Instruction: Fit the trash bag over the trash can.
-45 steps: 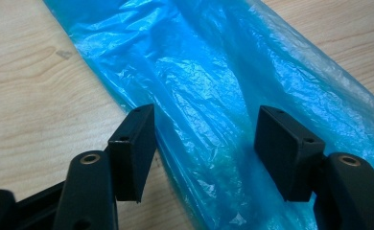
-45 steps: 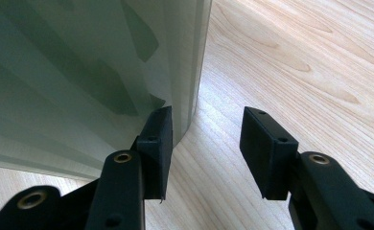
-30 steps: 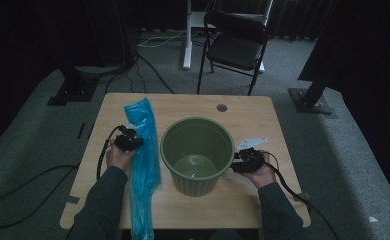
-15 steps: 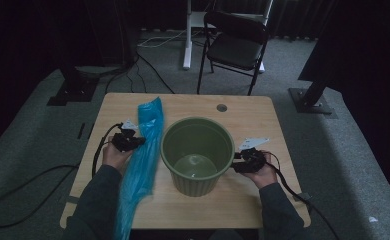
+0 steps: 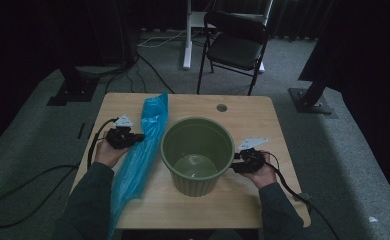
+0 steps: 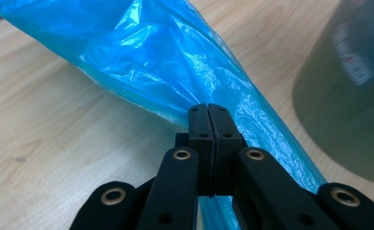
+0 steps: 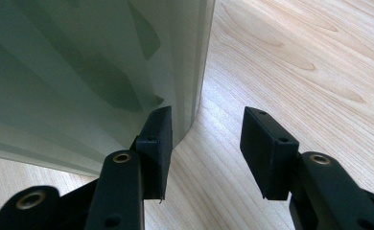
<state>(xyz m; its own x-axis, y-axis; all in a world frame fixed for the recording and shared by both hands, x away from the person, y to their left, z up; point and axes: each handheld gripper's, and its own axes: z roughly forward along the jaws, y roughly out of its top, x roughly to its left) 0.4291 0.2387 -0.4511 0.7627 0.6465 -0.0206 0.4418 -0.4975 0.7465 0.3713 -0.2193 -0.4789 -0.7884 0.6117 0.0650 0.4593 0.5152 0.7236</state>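
Black folding chair (image 5: pixel 235 47) on grey carpet (image 5: pixel 363 165) beyond the wooden table (image 5: pixel 243 210), beside a white stand (image 5: pixel 187 37).

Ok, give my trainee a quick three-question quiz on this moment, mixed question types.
1. True or false: the left gripper is shut on the blue plastic bag.
2. The right gripper sits beside the green bucket with its fingers: A) open, B) shut on the rim, C) holding the bag.
3. Fill in: the bucket stands upright on the wooden ____.

Key: 1 true; 2 A; 3 table.
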